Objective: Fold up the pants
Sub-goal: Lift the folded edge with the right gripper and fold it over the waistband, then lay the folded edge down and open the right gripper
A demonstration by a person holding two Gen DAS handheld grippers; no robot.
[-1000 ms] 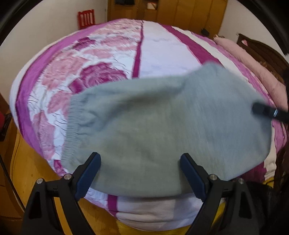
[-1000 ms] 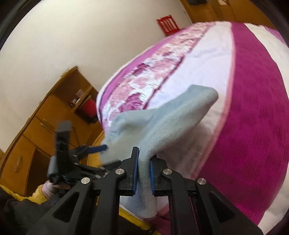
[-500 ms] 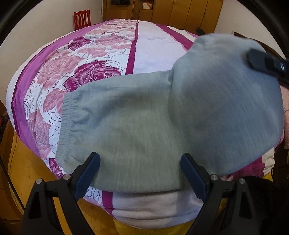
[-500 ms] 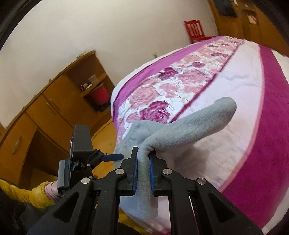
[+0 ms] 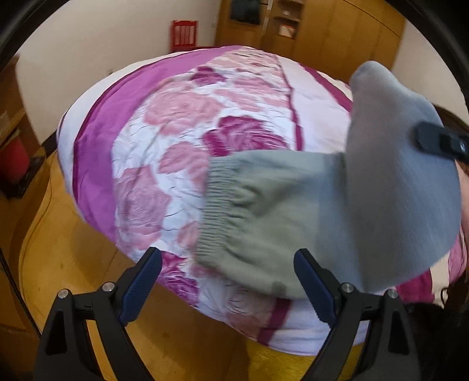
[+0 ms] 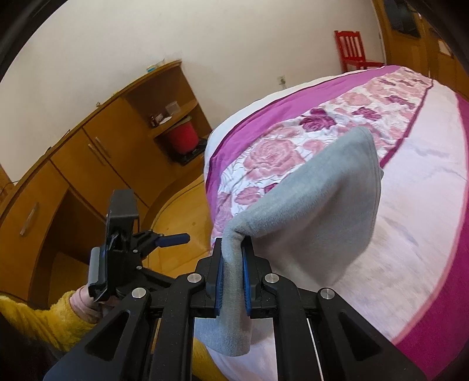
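Grey knit pants point(image 5: 281, 211) lie near the front edge of the bed, ribbed waistband point(image 5: 217, 211) to the left. My right gripper point(image 6: 232, 278) is shut on the pants' leg end point(image 6: 310, 217) and holds it lifted, folded back over the lower part. That raised flap point(image 5: 401, 181) fills the right of the left wrist view, with a right gripper fingertip point(image 5: 439, 142) on it. My left gripper point(image 5: 228, 284) is open and empty, low at the bed's front edge, its right finger near the pants' lower edge. It also shows in the right wrist view point(image 6: 173, 239).
The bed point(image 5: 152, 164) has a pink and purple rose quilt. Wooden floor point(image 5: 73, 263) lies below the front edge. A wooden cabinet point(image 6: 88, 158) with a red bucket point(image 6: 183, 136) stands left. A red chair point(image 6: 351, 49) and wardrobe point(image 5: 293, 26) stand behind.
My right gripper has carried the leg end up and leftwards over the pants. My left gripper has swung left and pulled back, so the waistband now sits between its fingers.
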